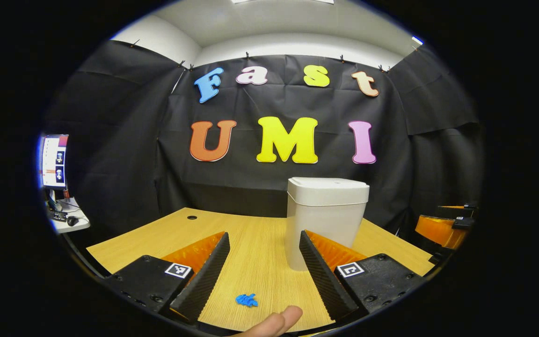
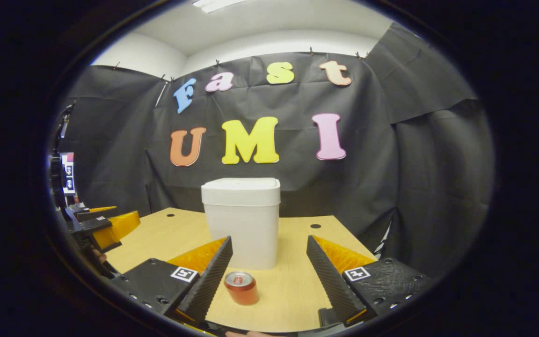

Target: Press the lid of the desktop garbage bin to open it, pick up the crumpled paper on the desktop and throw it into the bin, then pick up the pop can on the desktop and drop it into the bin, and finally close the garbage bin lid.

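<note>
Blue crumpled paper (image 1: pixel 246 300) sits nearest our wide-open left tool (image 1: pixel 264 271), pop can (image 2: pixel 241 288) by the open right tool (image 2: pixel 269 274) (bin (image 2: pixel 242 220) lid's shut), so rushing either grab could bump the bin.

No readable wording on the white plastic lidded bin (image 2: pixel 242 220) or the small red metal can (image 2: pixel 241 287) — square black-and-white marker tags (image 1: pixel 178 270) carry patterns, not text.

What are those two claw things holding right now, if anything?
Nothing. The left gripper and right gripper are both open and empty. The blue crumpled paper and the pop can sit untouched on the desk, before the closed bin.
</note>
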A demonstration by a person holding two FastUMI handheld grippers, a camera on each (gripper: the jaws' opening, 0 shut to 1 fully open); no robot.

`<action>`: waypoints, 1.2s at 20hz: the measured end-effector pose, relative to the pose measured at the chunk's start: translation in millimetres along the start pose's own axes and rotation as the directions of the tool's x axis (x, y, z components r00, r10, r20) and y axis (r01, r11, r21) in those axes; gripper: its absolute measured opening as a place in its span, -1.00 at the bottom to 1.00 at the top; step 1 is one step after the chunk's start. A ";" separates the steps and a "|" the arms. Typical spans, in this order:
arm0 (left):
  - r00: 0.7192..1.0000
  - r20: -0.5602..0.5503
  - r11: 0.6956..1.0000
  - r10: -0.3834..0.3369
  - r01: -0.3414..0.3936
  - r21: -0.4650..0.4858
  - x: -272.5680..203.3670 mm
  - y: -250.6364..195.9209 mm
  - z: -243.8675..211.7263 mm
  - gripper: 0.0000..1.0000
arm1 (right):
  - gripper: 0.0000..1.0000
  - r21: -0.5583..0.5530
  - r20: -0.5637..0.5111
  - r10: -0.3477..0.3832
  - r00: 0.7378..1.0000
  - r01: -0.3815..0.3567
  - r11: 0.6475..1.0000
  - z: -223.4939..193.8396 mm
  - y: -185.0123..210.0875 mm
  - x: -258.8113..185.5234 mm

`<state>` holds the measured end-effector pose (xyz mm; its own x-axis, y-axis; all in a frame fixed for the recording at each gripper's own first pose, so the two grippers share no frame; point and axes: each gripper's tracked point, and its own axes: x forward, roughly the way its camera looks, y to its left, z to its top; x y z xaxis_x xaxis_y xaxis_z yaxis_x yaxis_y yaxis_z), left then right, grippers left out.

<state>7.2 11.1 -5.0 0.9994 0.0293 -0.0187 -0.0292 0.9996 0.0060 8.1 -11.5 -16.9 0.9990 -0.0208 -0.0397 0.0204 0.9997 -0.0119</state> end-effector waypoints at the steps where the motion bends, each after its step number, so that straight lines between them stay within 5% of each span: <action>1: 1.000 -0.001 1.000 -0.001 0.001 0.001 0.0 -1.1 -1.0 0.94 | 0.95 0.003 0.000 0.000 1.000 0.000 1.000 0.1 -0.4 0.4; 11: 1.000 -0.022 1.000 -0.010 0.010 0.025 5.1 -4.1 -8.9 0.94 | 0.94 -0.028 0.018 -0.019 1.000 0.020 0.999 5.5 -2.4 10.4; 21: 0.999 -0.046 1.000 0.000 0.001 0.024 10.3 3.8 -14.6 0.94 | 0.94 -0.164 0.229 0.030 0.973 0.009 0.986 121.0 53.5 31.9; 23: 0.999 -0.050 1.000 0.013 -0.012 0.011 11.4 9.4 -14.7 0.94 | 0.84 -0.167 0.231 0.040 0.972 0.000 0.986 133.0 64.8 40.0; 24: 0.999 -0.052 1.000 0.017 -0.017 0.002 12.2 11.5 -15.1 0.94 | 0.63 -0.168 0.228 0.056 0.972 -0.018 0.986 139.1 72.6 43.0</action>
<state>18.8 23.0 -20.2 0.9964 0.0466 -0.0702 -0.0462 0.9989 0.0082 58.1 61.7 119.5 0.9813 0.0387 0.1886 -0.0045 0.9839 -0.1787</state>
